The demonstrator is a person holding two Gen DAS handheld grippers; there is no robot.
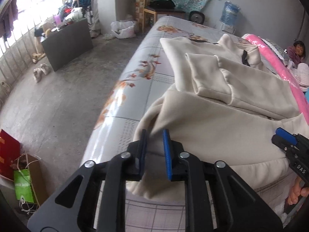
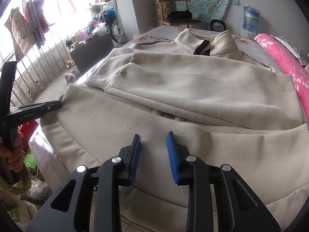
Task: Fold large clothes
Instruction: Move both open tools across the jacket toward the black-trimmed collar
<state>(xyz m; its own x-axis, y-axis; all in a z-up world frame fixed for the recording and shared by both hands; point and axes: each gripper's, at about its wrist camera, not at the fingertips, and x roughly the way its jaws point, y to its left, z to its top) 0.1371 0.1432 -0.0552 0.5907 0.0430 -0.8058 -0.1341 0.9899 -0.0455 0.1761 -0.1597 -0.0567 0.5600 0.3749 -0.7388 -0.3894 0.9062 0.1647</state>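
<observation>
A large cream zip jacket (image 1: 222, 119) lies on the bed (image 1: 135, 89), collar at the far end, both sleeves folded across its chest. It fills the right wrist view (image 2: 183, 89) too. My left gripper (image 1: 155, 133) is at the jacket's bottom left corner, its jaws closed on a fold of the hem fabric. It shows from the side in the right wrist view (image 2: 58, 104), pinching that corner. My right gripper (image 2: 153, 137) is open, its blue pads (image 2: 171, 150) hovering just over the hem near the middle. It also shows at the right edge of the left wrist view (image 1: 283, 135).
The bed has a grey floral sheet (image 1: 150, 69). A rolled pink blanket (image 2: 285, 61) lies along its right side. A dark cabinet (image 1: 67, 42) stands on the concrete floor at left, paper bags (image 1: 27, 179) near the bed corner. A chair (image 2: 179, 17) stands beyond the bed.
</observation>
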